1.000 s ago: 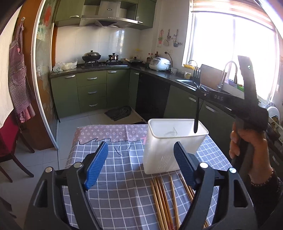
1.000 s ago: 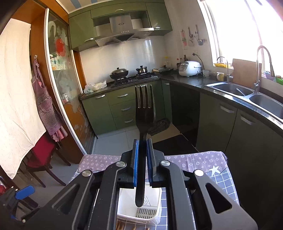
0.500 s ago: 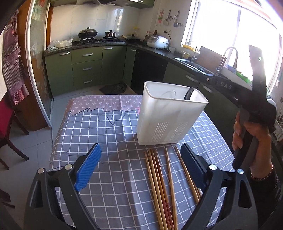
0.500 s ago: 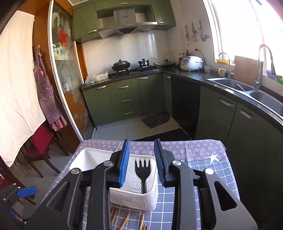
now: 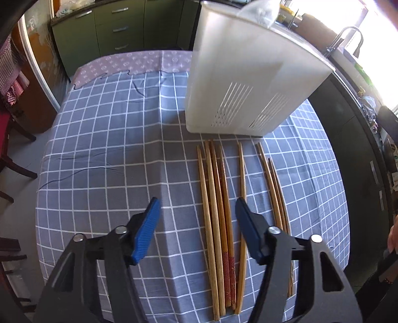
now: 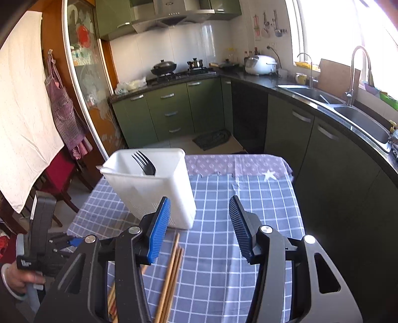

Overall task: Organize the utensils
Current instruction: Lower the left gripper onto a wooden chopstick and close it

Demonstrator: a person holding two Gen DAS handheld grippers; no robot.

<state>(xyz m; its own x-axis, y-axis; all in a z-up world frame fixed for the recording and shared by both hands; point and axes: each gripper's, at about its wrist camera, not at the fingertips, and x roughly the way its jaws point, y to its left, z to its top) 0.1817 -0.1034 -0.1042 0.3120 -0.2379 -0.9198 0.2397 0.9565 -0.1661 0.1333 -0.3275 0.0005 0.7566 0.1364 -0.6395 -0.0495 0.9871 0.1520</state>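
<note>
A home kitchen. Green cabinets sit beneath a stove with pots and a range hood. A double sink lies under the window.

Hardly any writing can be read. At the lower left of the right wrist view, a small white marking is printed on the black handle of the left gripper, but its letters are too blurred to be made out. At the top centre, a small badge is seen on the range hood; it cannot be read either.
</note>
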